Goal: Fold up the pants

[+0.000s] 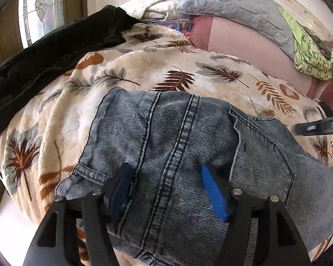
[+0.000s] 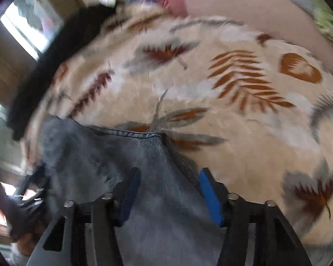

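Grey-blue jeans (image 1: 177, 144) lie on a leaf-print blanket (image 1: 144, 71), seams and a back pocket facing up. My left gripper (image 1: 166, 188) hovers low over them, jaws wide apart, one blue pad on each side of the double seam and nothing pinched. In the blurred right wrist view, a raised edge of the jeans (image 2: 100, 155) runs between the fingers of my right gripper (image 2: 169, 192). Its pads stand apart with denim in the gap. Part of the right gripper (image 1: 317, 126) shows at the right edge of the left wrist view, beyond the pocket.
A black garment (image 1: 55, 51) lies across the blanket's far left. A grey quilted pillow (image 1: 233, 2), a green patterned cloth (image 1: 310, 51) and a pink sheet (image 1: 244, 42) sit at the back. A window (image 1: 42, 11) is at the left. Open blanket (image 2: 211, 88) stretches beyond the jeans.
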Demonstrator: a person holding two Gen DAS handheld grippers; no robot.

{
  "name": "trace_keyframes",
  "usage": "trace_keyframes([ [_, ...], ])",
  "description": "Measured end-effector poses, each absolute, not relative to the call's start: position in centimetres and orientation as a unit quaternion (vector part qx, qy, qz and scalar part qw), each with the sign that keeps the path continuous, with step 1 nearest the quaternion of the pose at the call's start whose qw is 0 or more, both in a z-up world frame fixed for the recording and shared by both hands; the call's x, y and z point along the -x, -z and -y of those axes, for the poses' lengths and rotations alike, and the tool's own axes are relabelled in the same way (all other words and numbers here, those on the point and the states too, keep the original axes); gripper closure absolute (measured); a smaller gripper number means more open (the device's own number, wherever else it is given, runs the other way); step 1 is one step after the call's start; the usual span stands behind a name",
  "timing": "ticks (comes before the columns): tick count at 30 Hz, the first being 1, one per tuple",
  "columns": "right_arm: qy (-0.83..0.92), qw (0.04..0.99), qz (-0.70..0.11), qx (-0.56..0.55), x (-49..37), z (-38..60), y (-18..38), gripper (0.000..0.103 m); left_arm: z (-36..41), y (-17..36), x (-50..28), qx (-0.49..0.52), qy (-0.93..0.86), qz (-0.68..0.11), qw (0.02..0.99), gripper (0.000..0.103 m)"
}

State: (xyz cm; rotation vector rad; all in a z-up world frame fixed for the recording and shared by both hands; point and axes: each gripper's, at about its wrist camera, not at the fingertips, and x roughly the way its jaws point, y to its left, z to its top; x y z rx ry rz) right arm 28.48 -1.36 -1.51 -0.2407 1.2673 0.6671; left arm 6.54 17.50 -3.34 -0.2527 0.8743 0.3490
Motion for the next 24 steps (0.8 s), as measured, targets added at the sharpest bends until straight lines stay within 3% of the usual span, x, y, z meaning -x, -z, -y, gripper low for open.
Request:
trace_keyframes([
  [2, -0.302, 0.735, -0.583, 0.170, -28.2, -0.5, 3.4, 0.085, -18.1, 3.6, -6.5, 0.134, -0.166, -0.419, 0.883, 0.029],
  [5, -0.294, 0.743, -0.548, 0.246, -27.1, -2.4, 2.8, 0.100, -18.1, 3.5, -6.4, 0.134, -0.162, -0.418, 0.883, 0.028],
  [11, -0.244, 0.778, -0.471, 0.336, -27.0, -4.2, 2.4, 0.100, -17.2, 3.6, -6.4, 0.114, -0.172, -0.418, 0.885, 0.026],
  [15, -0.227, 0.790, -0.507, 0.260, -28.7, -2.5, 3.9, 0.098, -17.2, 3.7, -6.5, 0.107, -0.174, -0.419, 0.885, 0.025],
  [16, -0.226, 0.795, -0.510, 0.238, -28.7, -1.8, 3.2, 0.094, -17.3, 3.7, -6.4, 0.109, -0.173, -0.419, 0.885, 0.025],
  [17, -0.238, 0.802, -0.509, 0.203, -28.5, -0.7, 2.0, 0.080, -17.4, 3.7, -6.4, 0.112, -0.173, -0.419, 0.884, 0.025],
  [18, -0.248, 0.804, -0.508, 0.183, -28.3, 0.0, 1.1, 0.054, -17.4, 3.7, -6.4, 0.113, -0.175, -0.419, 0.884, 0.025],
  [20, -0.266, 0.813, -0.498, 0.143, -28.1, 1.0, -0.9, 0.026, -17.3, 3.6, -6.4, 0.113, -0.179, -0.421, 0.882, 0.025],
  [24, -0.308, 0.784, -0.525, 0.118, -29.2, -0.3, -0.9, 0.026, -17.2, 3.7, -6.4, 0.113, -0.182, -0.421, 0.881, 0.024],
])
